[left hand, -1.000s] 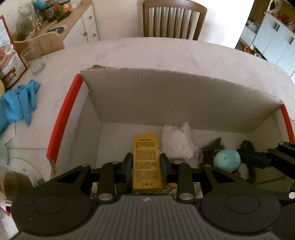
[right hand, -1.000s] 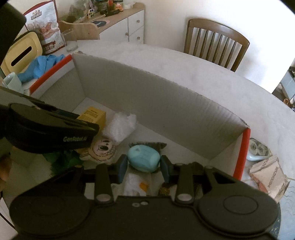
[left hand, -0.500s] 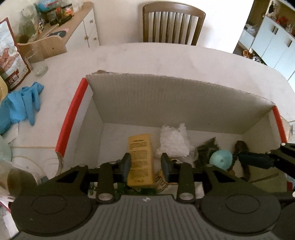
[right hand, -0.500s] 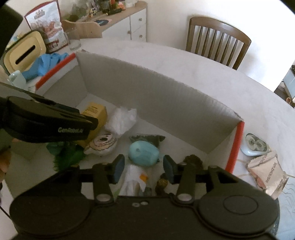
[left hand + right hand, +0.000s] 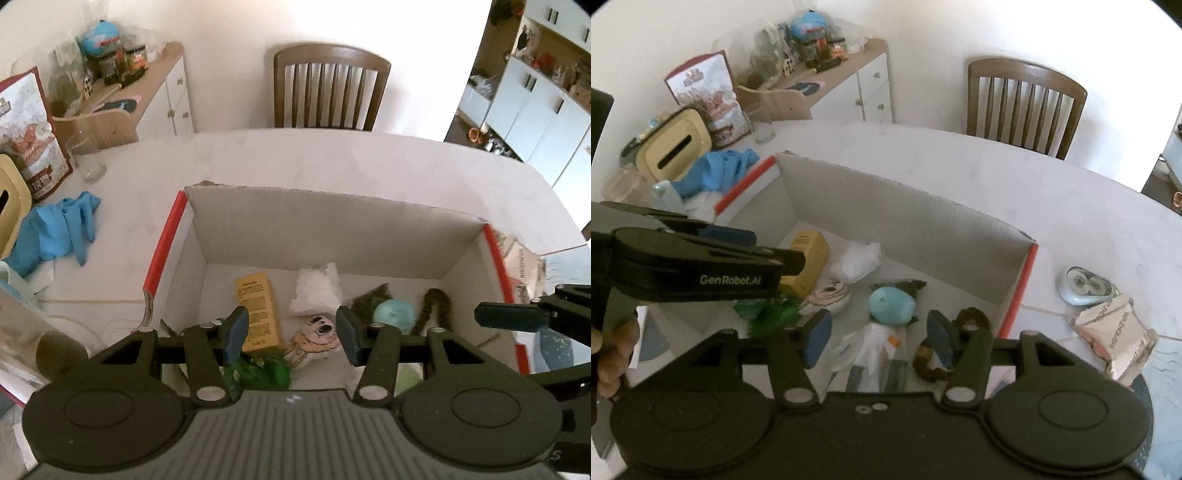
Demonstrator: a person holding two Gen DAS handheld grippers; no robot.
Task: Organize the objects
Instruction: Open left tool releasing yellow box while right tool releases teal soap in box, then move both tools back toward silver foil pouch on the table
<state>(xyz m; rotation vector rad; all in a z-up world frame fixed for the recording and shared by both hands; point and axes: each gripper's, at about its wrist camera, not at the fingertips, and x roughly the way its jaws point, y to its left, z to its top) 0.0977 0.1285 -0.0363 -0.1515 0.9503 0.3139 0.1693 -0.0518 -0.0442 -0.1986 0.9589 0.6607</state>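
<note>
An open cardboard box [image 5: 332, 221] with red-edged flaps [image 5: 960, 229] holds a yellow box [image 5: 256, 310] [image 5: 809, 258], a white crumpled wrap [image 5: 316, 291], a teal blob [image 5: 393, 314] [image 5: 890, 304], a cartoon-face item [image 5: 316, 334], green foil [image 5: 258, 373] and a brown loop [image 5: 964, 332]. My left gripper [image 5: 291, 334] is open and empty, raised above the box near the yellow box. My right gripper [image 5: 877, 338] is open and empty, above the teal blob.
Blue gloves [image 5: 59, 229], a glass [image 5: 86, 158], a snack bag [image 5: 33, 140] and a cream tissue holder [image 5: 674, 151] lie left of the box. A silver packet [image 5: 1115, 332] and a small pale dish [image 5: 1086, 286] lie right. A chair [image 5: 330, 92] stands behind the table.
Both grippers opened, letting go of the yellow box and the teal blob, and rose up and back from the box. Both items now lie on the box floor.
</note>
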